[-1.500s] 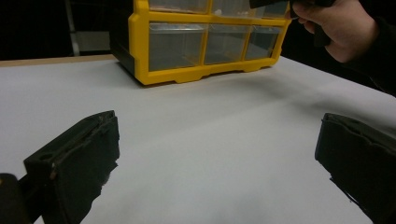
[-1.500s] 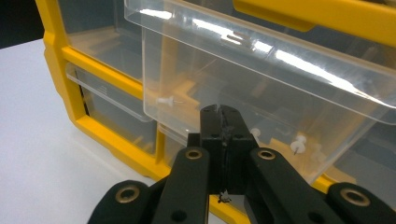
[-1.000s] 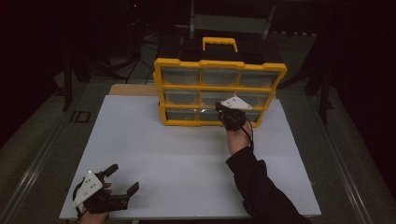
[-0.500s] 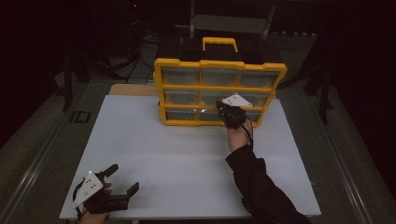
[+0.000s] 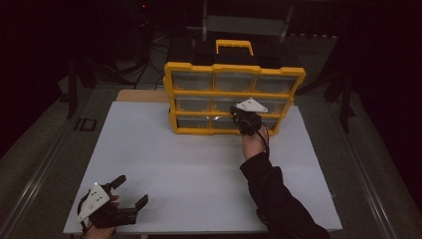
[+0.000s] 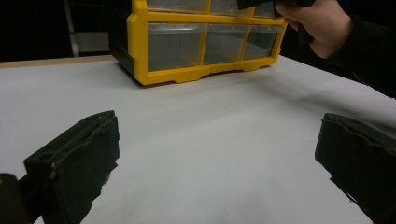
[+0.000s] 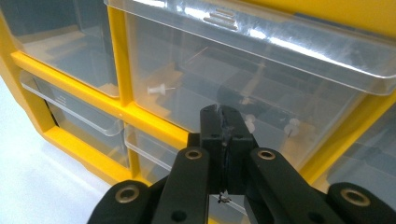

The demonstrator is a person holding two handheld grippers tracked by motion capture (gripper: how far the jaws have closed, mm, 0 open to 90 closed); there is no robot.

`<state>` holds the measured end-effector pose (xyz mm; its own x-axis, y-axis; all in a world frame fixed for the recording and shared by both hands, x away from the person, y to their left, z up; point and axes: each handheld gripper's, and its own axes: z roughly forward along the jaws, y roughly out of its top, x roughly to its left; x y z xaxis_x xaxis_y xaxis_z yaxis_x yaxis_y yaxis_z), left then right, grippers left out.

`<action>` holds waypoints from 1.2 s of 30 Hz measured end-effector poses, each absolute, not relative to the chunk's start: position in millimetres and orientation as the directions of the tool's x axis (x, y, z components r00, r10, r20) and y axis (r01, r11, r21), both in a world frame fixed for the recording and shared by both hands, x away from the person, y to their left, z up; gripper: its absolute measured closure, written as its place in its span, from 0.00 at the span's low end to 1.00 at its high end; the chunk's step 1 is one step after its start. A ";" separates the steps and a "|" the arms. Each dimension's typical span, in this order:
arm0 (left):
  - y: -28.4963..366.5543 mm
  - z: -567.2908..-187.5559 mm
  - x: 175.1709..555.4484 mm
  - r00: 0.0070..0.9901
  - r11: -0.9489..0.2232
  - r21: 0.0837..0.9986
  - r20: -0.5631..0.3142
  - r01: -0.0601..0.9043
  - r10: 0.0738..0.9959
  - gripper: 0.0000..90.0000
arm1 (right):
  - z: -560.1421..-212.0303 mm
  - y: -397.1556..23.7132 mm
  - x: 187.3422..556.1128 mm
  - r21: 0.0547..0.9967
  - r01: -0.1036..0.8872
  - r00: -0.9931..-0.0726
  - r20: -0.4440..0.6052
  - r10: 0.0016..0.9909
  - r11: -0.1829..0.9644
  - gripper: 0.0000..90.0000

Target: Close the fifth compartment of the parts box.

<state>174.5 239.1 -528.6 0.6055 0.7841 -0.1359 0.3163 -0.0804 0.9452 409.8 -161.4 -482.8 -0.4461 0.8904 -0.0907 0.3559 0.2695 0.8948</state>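
Your right claw, pressed together on nothing, sits against the middle-row drawer of the organizer at the bench's far edge, the drawer straight ahead, while your left claw rests spread well apart near you.

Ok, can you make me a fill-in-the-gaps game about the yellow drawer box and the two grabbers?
1. The frame of the drawer organizer is coloured ____.
2. The right gripper has its jaws ____ in front of a clear drawer.
3. Inside that drawer lie white ____.
4. The left gripper has its jaws ____ above the white table.

Missing words: yellow; shut; pushpins; open
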 end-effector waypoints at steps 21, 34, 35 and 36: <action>239.0 -528.6 174.5 0.606 -0.081 0.945 -0.136 0.316 0.784 0.00 | -481.5 -162.0 408.3 0.895 0.353 -0.467 -0.086 0.880 0.274 0.93; 238.3 -528.5 174.3 0.607 -0.082 0.945 -0.135 0.316 0.783 0.00 | -475.6 -157.1 397.7 0.899 0.369 -0.494 -0.027 0.869 0.238 0.52; 238.3 -528.5 174.3 0.607 -0.081 0.945 -0.135 0.315 0.783 0.00 | -475.6 -157.1 397.5 0.898 0.375 -0.499 -0.013 0.866 0.230 0.48; 238.4 -528.5 174.3 0.607 -0.081 0.945 -0.135 0.316 0.783 0.00 | -475.6 -156.9 396.5 0.897 0.383 -0.501 -0.001 0.865 0.223 0.45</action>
<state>174.3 238.4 -528.5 0.6070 0.7831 -0.1353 0.3157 -0.0813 0.9454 396.5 -156.9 -475.6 -0.5014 0.8652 -0.0008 0.3826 0.2225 0.8967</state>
